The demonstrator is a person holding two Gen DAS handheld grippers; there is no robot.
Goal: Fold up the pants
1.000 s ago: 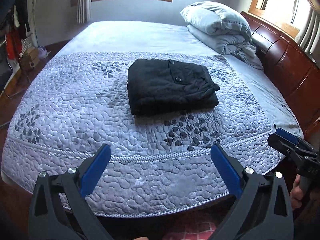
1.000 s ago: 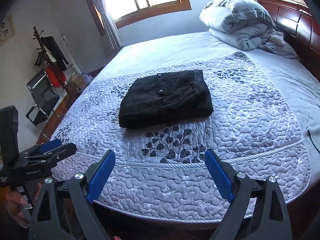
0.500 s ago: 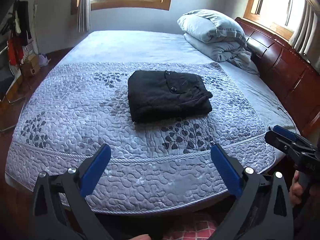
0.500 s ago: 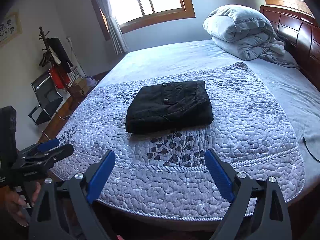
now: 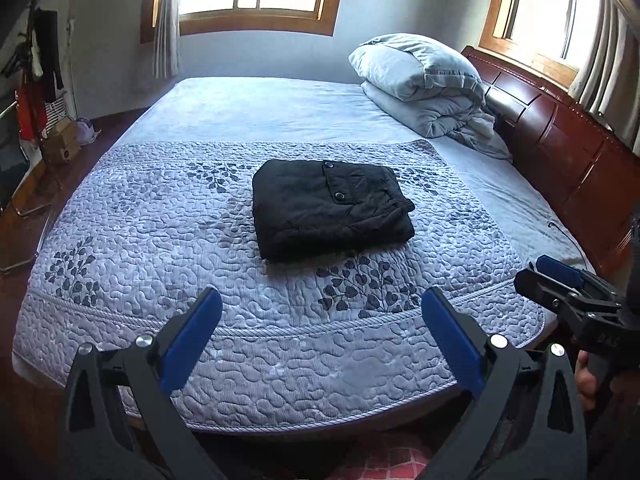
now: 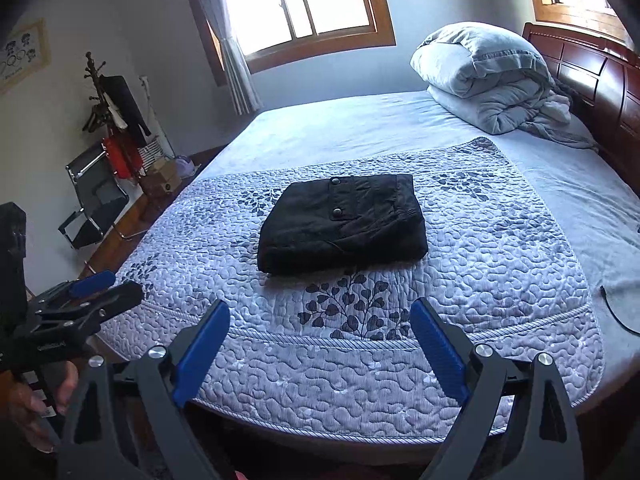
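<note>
The black pants (image 5: 330, 208) lie folded into a compact rectangle in the middle of the quilted grey bedspread (image 5: 160, 240); they also show in the right wrist view (image 6: 344, 222). My left gripper (image 5: 322, 308) is open and empty, held back over the near edge of the bed, well short of the pants. My right gripper (image 6: 320, 316) is open and empty too, at the same distance. The right gripper shows at the right edge of the left wrist view (image 5: 560, 280), and the left gripper at the left edge of the right wrist view (image 6: 92, 292).
A folded pale blue duvet (image 5: 424, 84) lies at the head of the bed by the dark wooden headboard (image 5: 568, 148). A coat stand with clothes (image 6: 120, 120) and a chair (image 6: 96, 196) stand at the left on the wooden floor.
Both grippers have pulled back and up from the bed, so the pants look smaller and farther. The pants have not moved. Both jaws stay open.
</note>
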